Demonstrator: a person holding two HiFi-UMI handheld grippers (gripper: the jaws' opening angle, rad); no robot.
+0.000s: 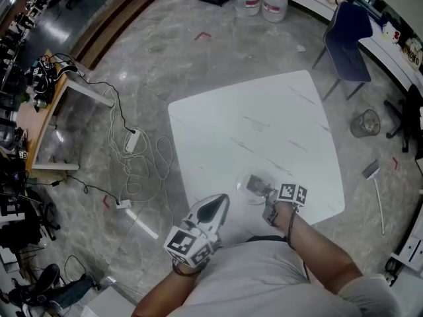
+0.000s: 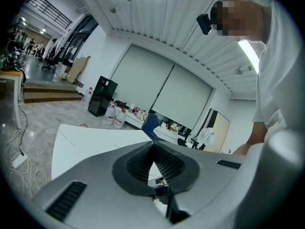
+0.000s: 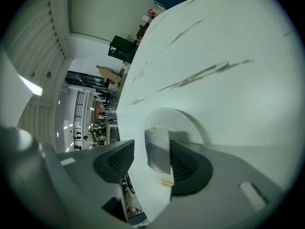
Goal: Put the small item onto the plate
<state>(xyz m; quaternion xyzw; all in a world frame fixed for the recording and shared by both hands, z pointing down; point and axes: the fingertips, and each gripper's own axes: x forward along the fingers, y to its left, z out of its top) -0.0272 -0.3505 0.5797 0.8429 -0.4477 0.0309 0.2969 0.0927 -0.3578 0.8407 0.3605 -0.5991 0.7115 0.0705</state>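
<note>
Small item (image 3: 158,149), a grey block, is inside the plate's (image 3: 188,120) outline in the head view (image 1: 256,185). Can't tell whether it rests on the plate or sits just above it. The plate (image 1: 242,189) is pale and round, on the white table (image 1: 264,117) near its front edge.

The right gripper (image 3: 151,157) reaches over the plate's near rim with its jaws spread apart and the block between them. The block is up against one pad, with a clear gap to the other, so it isn't clamped. In the head view the right gripper (image 1: 268,194) has its marker cube just beside the plate.

The left gripper (image 1: 220,205) is off the plate's left side, near the table's front edge and apart from the plate. Its jaws (image 2: 153,151) are closed tip to tip with nothing in them.

Beyond the plate, past the table's far side, are a blue chair (image 1: 348,32) and water jugs (image 1: 274,2). A bin (image 1: 365,122) stands on the floor to the plate's right, and cables and a power strip (image 1: 132,140) lie well off to the plate's left.
</note>
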